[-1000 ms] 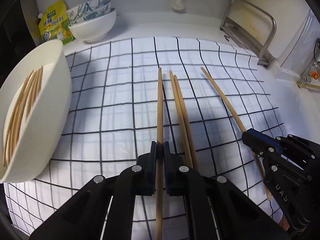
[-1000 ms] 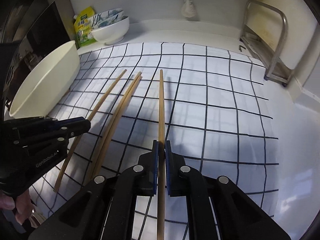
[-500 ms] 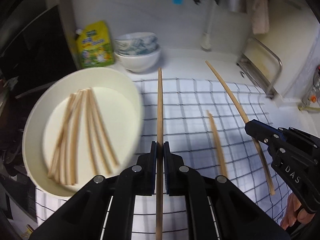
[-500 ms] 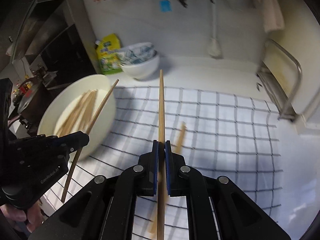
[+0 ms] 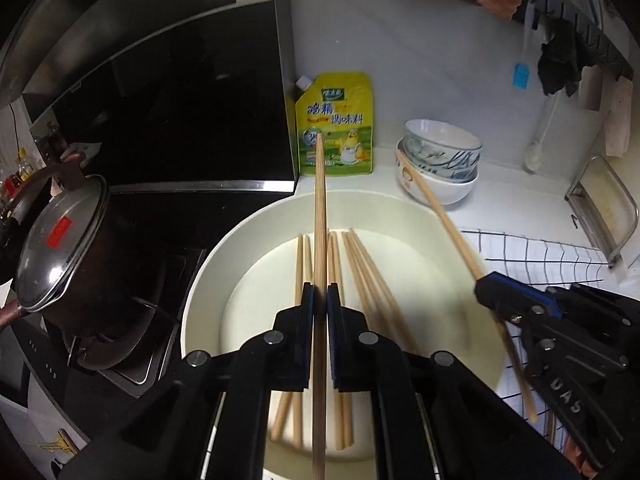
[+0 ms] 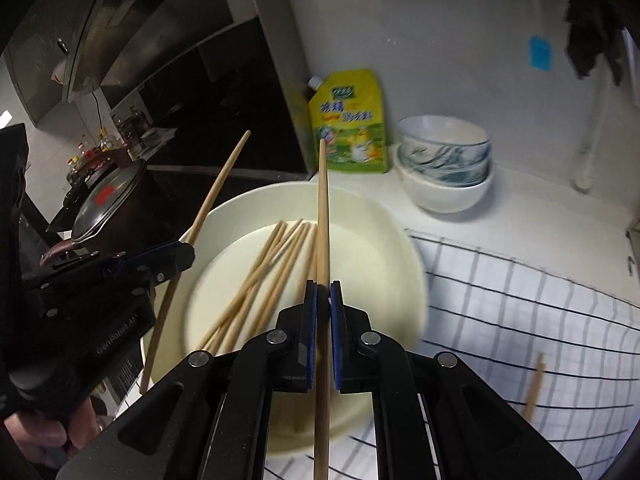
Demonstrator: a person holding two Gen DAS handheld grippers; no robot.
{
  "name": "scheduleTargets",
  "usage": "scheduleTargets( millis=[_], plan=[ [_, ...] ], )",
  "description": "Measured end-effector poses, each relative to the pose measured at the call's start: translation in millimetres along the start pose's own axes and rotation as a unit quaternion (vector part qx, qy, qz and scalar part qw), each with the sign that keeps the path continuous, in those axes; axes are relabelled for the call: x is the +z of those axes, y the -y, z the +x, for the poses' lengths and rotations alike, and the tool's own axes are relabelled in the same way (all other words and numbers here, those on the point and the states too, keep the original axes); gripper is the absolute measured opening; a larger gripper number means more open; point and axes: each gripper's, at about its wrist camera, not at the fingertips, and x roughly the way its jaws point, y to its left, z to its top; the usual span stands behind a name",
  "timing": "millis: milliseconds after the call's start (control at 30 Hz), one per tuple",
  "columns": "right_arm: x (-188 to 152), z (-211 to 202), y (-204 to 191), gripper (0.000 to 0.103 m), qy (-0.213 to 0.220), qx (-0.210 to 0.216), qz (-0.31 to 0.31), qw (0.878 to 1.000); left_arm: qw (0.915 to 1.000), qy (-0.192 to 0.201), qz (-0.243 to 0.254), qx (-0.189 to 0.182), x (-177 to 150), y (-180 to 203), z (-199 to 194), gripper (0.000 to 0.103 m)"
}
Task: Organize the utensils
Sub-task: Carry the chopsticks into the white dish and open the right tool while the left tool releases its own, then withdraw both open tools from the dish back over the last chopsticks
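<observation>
Transfer step of the utensil sorting, with both grippers over the wide cream-white shallow bowl that stands at the left edge of the worktop, just beside the black stove. The left gripper has its blue-padded jaws narrowed onto one long pale wooden chopstick, which runs forward between them, its tip reaching past the far rim. The right gripper is likewise clamped on a second wooden chopstick, held above the bowl's middle. A loose bundle of similar wooden chopsticks already lies in the bowl's flat bottom. The step in hand is judged to be delivery; the next move calls for lowering each stick until it lies roughly along the bundle, then widening the jaws so that it drops inside the rim rather than bridging it or rolling onto the stove side. The left wrist view alone shows the bundle nearly lengthwise, the lidded dark cooking pot on the stove from close by, and the right gripper's stick slanting across the bowl's right rim toward the stacked patterned white bowls at the back of the worktop, beside the yellow-green seasoning pouch. The right wrist view alone shows the white black-checked cloth spread over the right of the worktop, and on it what seems, through blur, to be one more chopstick still to collect.
</observation>
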Motion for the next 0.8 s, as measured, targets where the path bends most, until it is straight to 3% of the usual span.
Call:
scheduleTargets(
  millis=[400, 467, 533, 600, 667, 700, 800],
  plan=[
    [-3.9, 52.7, -11.6, 0.007, -0.053, -0.021, 0.015, 0.998, 0.9978, -0.063, -0.001, -0.020, -10.3, -18.3, 54.5, 0.010],
    [-4.2, 52.9, -10.8, 0.017, -0.051, -0.029, 0.018, 0.998, 0.9971, -0.073, -0.007, -0.020, -11.6, -22.9, 57.0, 0.013],
    [-4.1, 47.8, -10.9, 0.040, -0.039, -0.037, 0.017, 0.998, 0.9966, -0.080, -0.011, -0.017, -12.0, -25.4, 58.8, 0.021],
    [-5.3, 42.8, -11.1, 0.040, -0.030, -0.046, 0.013, 0.998, 0.9963, -0.084, -0.016, -0.014, -14.5, -28.8, 57.7, 0.030],
    [-6.7, 37.8, -10.5, 0.040, -0.028, -0.052, 0.012, 0.998, 0.9965, -0.081, -0.021, -0.008, -17.4, -32.3, 53.9, 0.060],
    [-7.6, 35.3, -9.8, 0.040, -0.027, -0.053, 0.013, 0.998, 0.9973, -0.069, -0.025, -0.002, -18.7, -34.3, 48.5, 0.080],
    [-10.7, 29.1, -8.2, 0.040, -0.025, -0.056, 0.016, 0.998, 0.9988, -0.039, -0.028, 0.003, -20.2, -36.8, 34.6, 0.087]
  ],
)
